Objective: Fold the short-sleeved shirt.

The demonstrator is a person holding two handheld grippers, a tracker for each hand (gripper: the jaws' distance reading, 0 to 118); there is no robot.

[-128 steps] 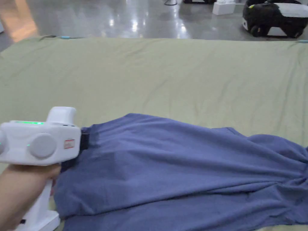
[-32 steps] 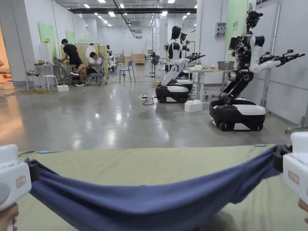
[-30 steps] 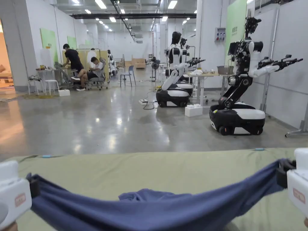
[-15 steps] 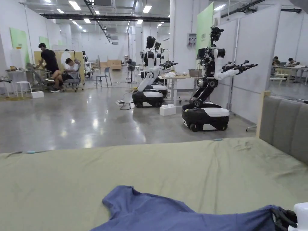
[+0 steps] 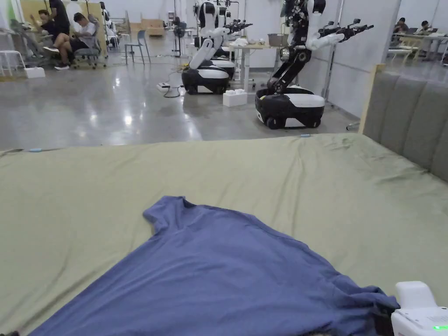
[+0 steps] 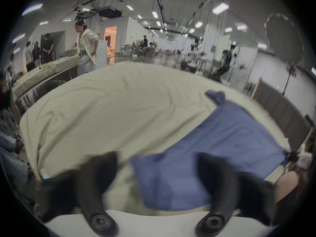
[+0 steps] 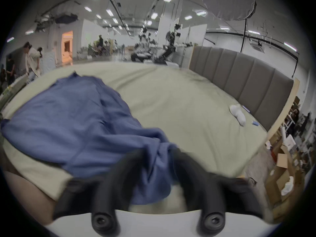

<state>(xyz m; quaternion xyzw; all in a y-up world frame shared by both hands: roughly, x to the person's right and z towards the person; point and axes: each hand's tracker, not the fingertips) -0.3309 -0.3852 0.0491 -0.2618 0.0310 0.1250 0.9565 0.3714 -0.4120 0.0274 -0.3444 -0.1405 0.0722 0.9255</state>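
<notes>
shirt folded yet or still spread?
Spread, not folded: the shirt lies as one flat layer on the sheet, bunched only at the right claw.

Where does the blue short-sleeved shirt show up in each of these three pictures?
Head view: blue short-sleeved shirt spread across the lower middle.
Left gripper view: lower right.
Right gripper view: left and centre, bunched between that gripper's jaws.
Shared landmark: the pale green bedsheet beneath it.
</notes>
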